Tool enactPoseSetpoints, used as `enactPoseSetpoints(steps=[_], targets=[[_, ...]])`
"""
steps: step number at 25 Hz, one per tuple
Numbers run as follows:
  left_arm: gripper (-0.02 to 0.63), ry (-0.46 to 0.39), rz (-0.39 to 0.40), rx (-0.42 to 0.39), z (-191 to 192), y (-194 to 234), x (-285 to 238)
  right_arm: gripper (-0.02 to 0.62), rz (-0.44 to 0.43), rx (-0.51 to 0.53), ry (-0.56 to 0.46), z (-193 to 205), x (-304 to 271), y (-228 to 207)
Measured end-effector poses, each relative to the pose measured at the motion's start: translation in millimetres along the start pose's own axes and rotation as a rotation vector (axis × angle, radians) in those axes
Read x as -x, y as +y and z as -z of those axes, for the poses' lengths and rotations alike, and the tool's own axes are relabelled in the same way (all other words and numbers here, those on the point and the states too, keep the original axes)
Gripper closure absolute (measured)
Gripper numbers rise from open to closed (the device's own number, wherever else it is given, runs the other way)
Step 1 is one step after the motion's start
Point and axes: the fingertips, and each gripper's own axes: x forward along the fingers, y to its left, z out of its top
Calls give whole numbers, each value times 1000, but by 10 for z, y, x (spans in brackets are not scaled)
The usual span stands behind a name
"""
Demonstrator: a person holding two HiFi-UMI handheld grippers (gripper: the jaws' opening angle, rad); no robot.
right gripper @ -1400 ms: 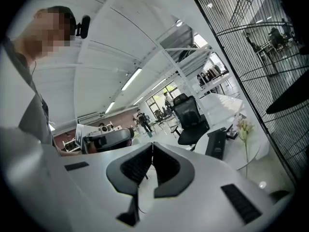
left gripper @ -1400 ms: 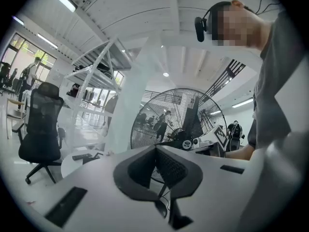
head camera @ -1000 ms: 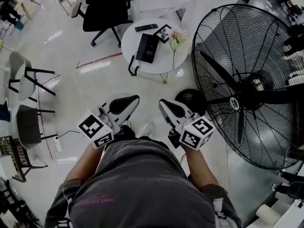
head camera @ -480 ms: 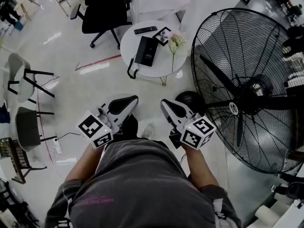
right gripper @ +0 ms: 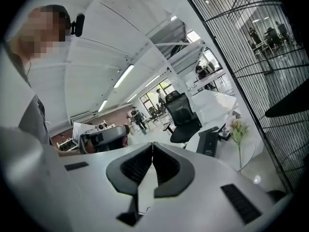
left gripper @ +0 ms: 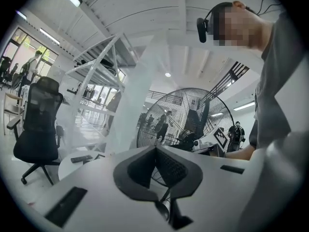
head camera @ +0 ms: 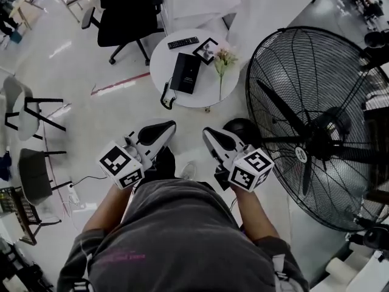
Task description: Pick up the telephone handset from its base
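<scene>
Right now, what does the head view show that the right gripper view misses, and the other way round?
Head view only: the fan's hub and a white chair at the left. Right gripper view only: the right gripper up close, jaws together with nothing between them, and ceiling lights. Both: the round table, black telephone, flowers and black office chair.

No text, brand or number can be read. Marker cube (head camera: 121,165) on the left gripper (head camera: 167,126) and marker cube (head camera: 251,170) on the right gripper (head camera: 209,132): black-and-white square patterns only, no characters. Shirt (head camera: 182,236): faint pink print, too small to read. Fan (head camera: 340,72): round hub label (head camera: 299,153), illegible.
</scene>
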Motion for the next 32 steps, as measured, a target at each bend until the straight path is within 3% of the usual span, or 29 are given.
enactPoseSetpoints(steps=[14, 22, 32], targets=[[592, 35, 71, 20, -299, 1243, -335, 575, 57, -31, 22, -470, -1076, -431], [592, 41, 94, 47, -561, 1831, -334, 575, 81, -33, 22, -760, -1645, -434], [592, 76, 144, 69, -504, 2332, -472, 575, 153, -55, 22, -808, -1980, -623]])
